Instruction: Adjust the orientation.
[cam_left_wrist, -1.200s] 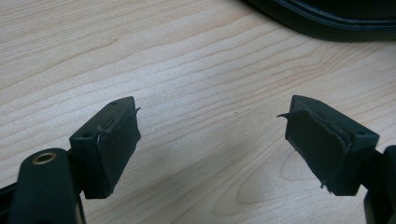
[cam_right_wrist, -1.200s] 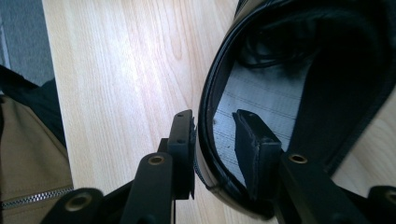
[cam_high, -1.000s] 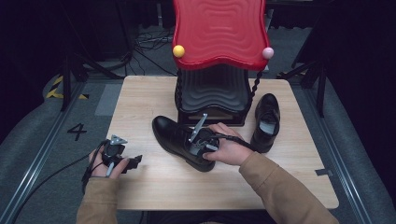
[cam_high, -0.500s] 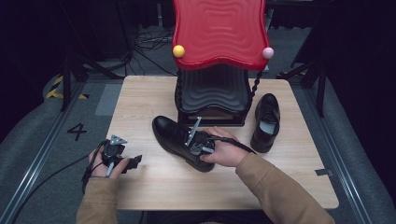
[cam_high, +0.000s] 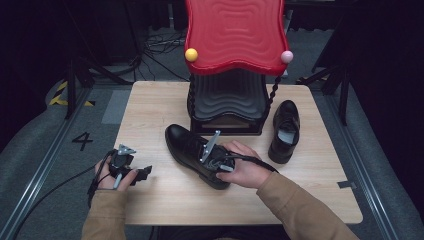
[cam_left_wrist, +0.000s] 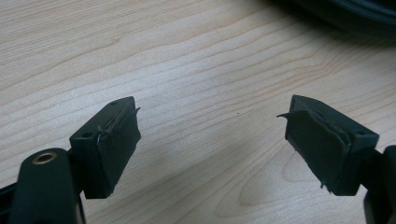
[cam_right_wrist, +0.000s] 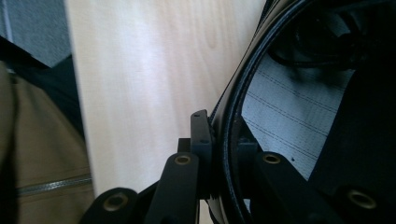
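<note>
A black leather shoe (cam_high: 186, 147) lies at the middle of the wooden table (cam_high: 150, 110), toe toward the far left. My right gripper (cam_high: 214, 161) sits at its heel opening. In the right gripper view the right gripper (cam_right_wrist: 224, 140) has the shoe's side wall (cam_right_wrist: 232, 105) pinched between its jaws, one jaw outside and one inside over the grey insole (cam_right_wrist: 289, 121). Those jaws have just been closing onto that wall. My left gripper (cam_high: 142, 173) rests near the table's left front edge, and this left gripper (cam_left_wrist: 212, 140) stands open over bare wood.
A second black shoe (cam_high: 285, 131) stands at the right of the table. A red wavy-topped stand (cam_high: 235, 35) with a dark ribbed base (cam_high: 227, 102) stands at the back middle, just behind the held shoe. Floor rails run along both sides.
The right hand has shifted slightly over the shoe's heel and its grey plate has tilted. The left hand and both shoes stay where they were.
</note>
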